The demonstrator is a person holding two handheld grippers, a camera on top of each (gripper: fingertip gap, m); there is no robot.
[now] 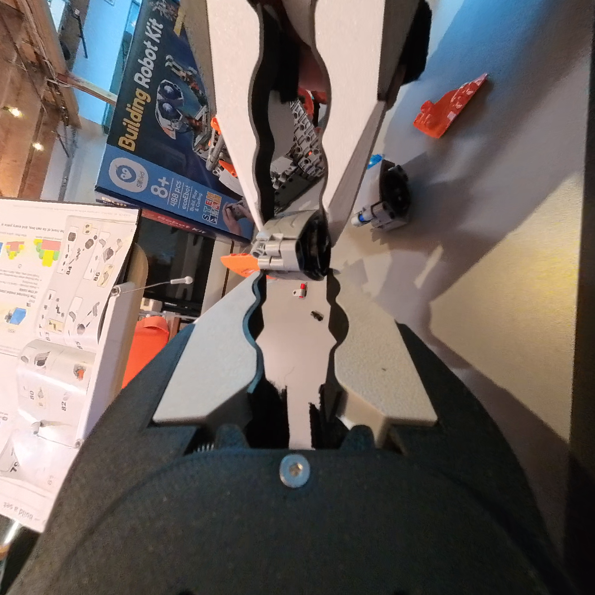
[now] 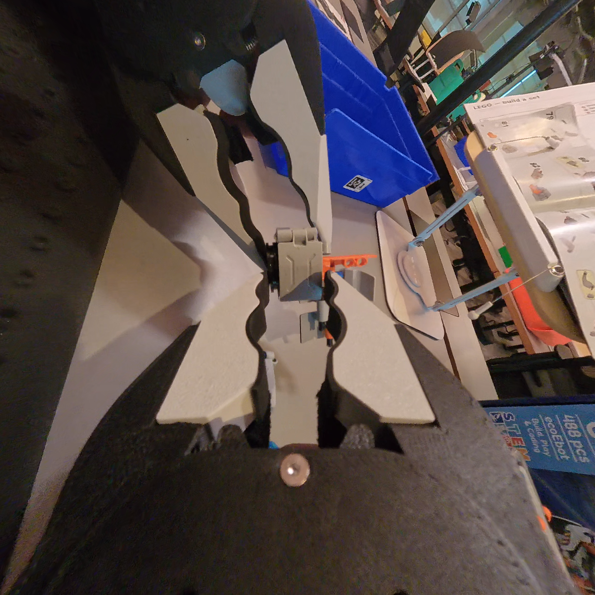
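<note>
Both grippers meet tip to tip over the white table (image 1: 483, 289), each clamped narrow on the same grey motor block (image 1: 283, 248) with its orange beam (image 1: 240, 262). The left gripper (image 1: 293, 273) pinches from six o'clock, the right gripper (image 2: 296, 283) likewise, seemingly sharing the load. A second motor unit (image 1: 383, 199) lies at two o'clock.

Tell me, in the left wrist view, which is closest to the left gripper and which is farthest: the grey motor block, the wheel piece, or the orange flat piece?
1. Grey motor block, right at the left gripper fingertips.
2. Wheel piece, off to the right on the table.
3. Orange flat piece, farther right and beyond.
</note>
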